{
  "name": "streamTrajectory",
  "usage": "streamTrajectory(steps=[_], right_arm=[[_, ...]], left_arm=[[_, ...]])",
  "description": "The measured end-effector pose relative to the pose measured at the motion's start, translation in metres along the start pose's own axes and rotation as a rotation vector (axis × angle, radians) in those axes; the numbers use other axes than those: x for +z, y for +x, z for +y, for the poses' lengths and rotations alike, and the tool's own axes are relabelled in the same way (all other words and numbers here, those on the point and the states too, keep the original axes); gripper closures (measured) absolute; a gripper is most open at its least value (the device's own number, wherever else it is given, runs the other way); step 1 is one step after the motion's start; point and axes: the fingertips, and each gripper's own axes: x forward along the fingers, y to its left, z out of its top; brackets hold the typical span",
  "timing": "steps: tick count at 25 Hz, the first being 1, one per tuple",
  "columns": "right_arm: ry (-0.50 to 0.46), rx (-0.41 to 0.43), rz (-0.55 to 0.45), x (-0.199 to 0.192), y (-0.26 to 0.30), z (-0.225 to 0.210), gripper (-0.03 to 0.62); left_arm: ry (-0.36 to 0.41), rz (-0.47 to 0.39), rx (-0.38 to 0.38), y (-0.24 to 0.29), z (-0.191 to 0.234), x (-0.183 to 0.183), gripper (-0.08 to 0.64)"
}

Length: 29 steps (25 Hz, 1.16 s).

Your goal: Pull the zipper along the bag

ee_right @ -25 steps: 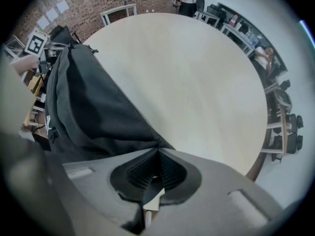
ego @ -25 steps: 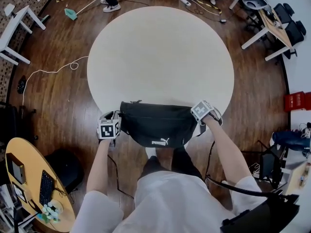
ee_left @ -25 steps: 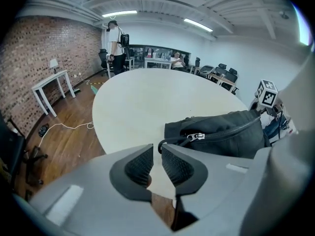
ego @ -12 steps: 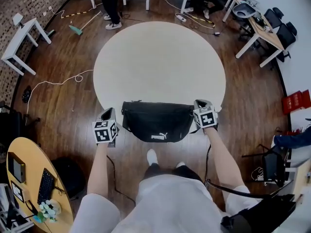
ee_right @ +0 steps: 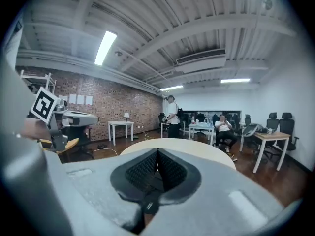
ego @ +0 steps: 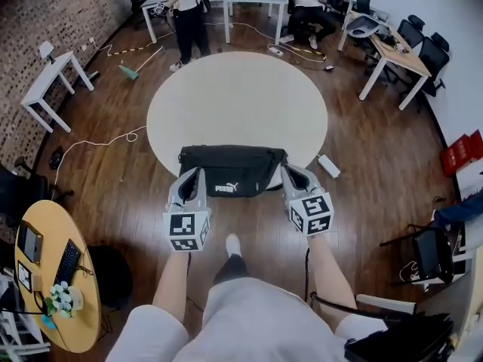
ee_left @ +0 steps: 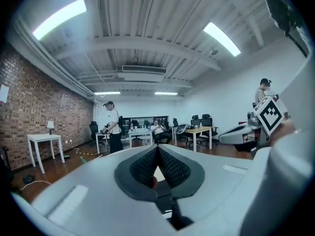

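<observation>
The black bag (ego: 230, 170) with a white logo sits at the near edge of the round cream table (ego: 238, 96). My left gripper (ego: 198, 173) is at its left end and my right gripper (ego: 286, 170) is at its right end. Both are raised toward me, with their marker cubes nearest. In the left gripper view the left gripper (ee_left: 157, 154) has its pads together, and a black strap (ee_left: 170, 214) hangs from them. In the right gripper view the right gripper (ee_right: 157, 157) is shut on a black tab (ee_right: 147, 205). The zipper itself is not visible.
A white box (ego: 329, 166) lies on the wood floor to the right of the bag. A yellow desk (ego: 53, 277) stands at my near left. White tables (ego: 56, 89), office chairs and people (ego: 189, 21) ring the far side. A cable (ego: 98, 142) trails on the floor at left.
Both grippers rose toward me and turned up at the bag's two ends. The left gripper came in from beside the bag to its left end. The view pulled back, showing more room.
</observation>
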Motion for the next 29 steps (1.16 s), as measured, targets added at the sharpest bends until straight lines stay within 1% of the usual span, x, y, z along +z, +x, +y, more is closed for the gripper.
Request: streamTrajectory(steps=[2,5,8,11,15,20,29], right_arm=[[-0.034,0.02,-0.043,0.002,-0.049,0.021,0.601],[-0.046,0.01,-0.083,0.0,-0.113,0.041,0.601],[-0.006,-0.004,-0.094,-0.003,-0.163,0.061,0.601],[0.012,-0.011,-0.114,0.004,-0.202,0.085,0.601],[0.011,-0.036,-0.14,0.016,-0.23,0.105,0.601],[0.019,-0.061,-0.179,0.03,-0.242,0.123,0.601],[0.001,-0.049,-0.164,0.024,-0.215,0.196,0.601]], left_arm=[[-0.014,-0.042,-0.005,-0.037,-0.05,0.015,0.545],[-0.074,-0.063,0.001,-0.085,-0.107,0.023,0.545],[-0.123,-0.04,0.021,-0.125,-0.14,0.02,0.545],[-0.127,-0.037,0.012,-0.156,-0.156,0.027,0.545],[-0.112,-0.053,-0.01,-0.18,-0.163,0.036,0.545],[-0.128,-0.056,-0.02,-0.207,-0.156,0.036,0.545],[-0.14,-0.077,0.008,-0.244,-0.09,0.023,0.545]])
